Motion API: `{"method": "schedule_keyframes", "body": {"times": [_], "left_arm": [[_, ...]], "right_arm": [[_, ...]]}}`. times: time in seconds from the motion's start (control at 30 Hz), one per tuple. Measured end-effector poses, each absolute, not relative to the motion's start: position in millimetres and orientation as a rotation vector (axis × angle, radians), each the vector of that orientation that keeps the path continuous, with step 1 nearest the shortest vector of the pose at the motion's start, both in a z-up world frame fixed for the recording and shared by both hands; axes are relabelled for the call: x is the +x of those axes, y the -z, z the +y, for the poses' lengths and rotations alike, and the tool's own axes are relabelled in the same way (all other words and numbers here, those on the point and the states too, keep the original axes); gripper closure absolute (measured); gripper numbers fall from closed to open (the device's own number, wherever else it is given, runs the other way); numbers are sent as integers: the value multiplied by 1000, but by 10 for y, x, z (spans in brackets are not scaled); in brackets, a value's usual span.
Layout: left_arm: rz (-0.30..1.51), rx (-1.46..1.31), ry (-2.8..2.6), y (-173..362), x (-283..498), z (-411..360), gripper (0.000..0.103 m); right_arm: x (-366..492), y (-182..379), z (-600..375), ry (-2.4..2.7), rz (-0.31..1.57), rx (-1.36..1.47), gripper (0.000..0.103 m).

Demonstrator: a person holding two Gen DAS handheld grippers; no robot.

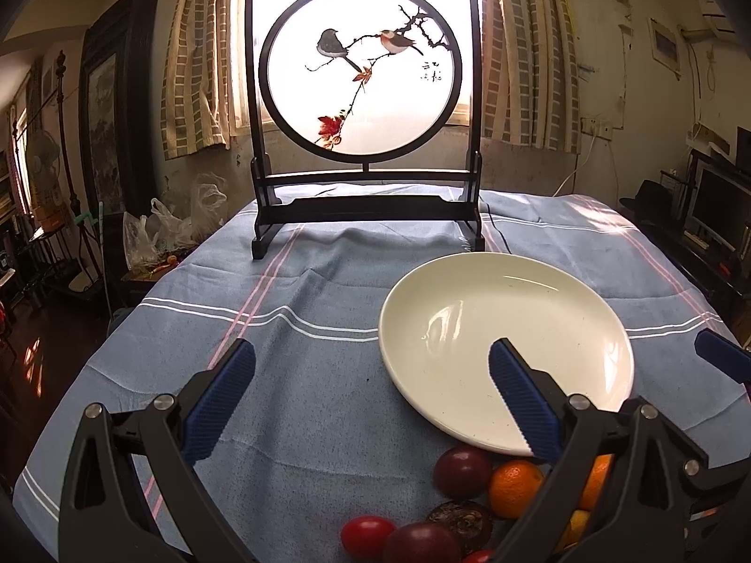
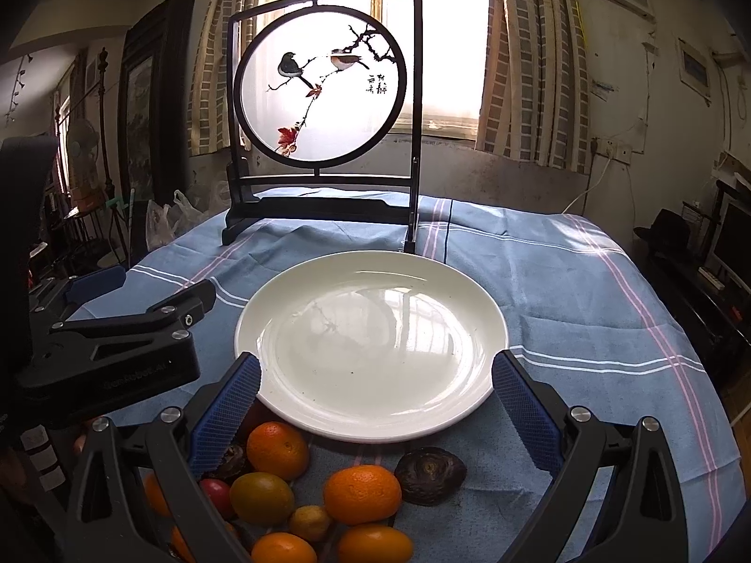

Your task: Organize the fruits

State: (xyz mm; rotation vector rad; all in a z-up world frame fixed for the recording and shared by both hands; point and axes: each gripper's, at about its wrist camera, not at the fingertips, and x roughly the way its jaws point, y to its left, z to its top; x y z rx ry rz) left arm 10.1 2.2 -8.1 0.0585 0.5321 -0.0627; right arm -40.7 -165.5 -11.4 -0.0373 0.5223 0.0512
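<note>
Right wrist view: a loose cluster of fruits lies at the near edge, at six to seven o'clock from the round white ceramic plate. It holds a bright orange mandarin just beside the plate's near rim, a second orange mandarin near it, a yellow-green citrus, a small red tomato and a dark brown wrinkled fruit lying apart at five o'clock. More orange pieces at the bottom edge are cut off by the frame.

The plate holds nothing, and blue cloth lies bare all round it. The right gripper hangs above the fruit with its blue-padded fingers spread wide, gripping nothing. The left gripper, seen in its own view, is equally wide and holds nothing; its right finger overlaps the plate rim. Two dark purple round fruits show there, partly hidden by the gripper frame.

Underneath, the surface wears a blue cloth with white and pink stripes, rumpled toward twelve o'clock, where a dark wooden table screen with a round painted bird panel stands before a bright window with checked curtains. Clutter at nine o'clock is too dim to make out.
</note>
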Motion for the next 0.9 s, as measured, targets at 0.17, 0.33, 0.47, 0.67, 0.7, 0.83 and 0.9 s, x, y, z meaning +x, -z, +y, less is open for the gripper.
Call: {"method": "schedule_keyframes", "body": {"times": [0.17,0.33,0.47,0.67,0.7,0.83,0.9], "left_arm": [[510,68,77,45,74,7,5],[457,53,102,-124,-54,61,5],[450,61,130,-206,-287,247,5],[520,135,171,-100,-619,564,5],[533,143,181,-69,-672,606,5],[570,194,230,70,-866,690,5],[590,223,270,141,-947,686,5]], "right_arm": [[-419,111,-1628,-60,519,-44,4],[-451,60,-1648,-55,513,-43,4],[-627,-31,-1758,-75,518,-35,4],[-1007,-59,-1911,-153,575,-65,4],[-1073,-45,-1928,-161,584,-78,4],[-1301,49,-1992,-174,619,-148,4],[-1368,145,-2020,-187,657,-174,4]]}}
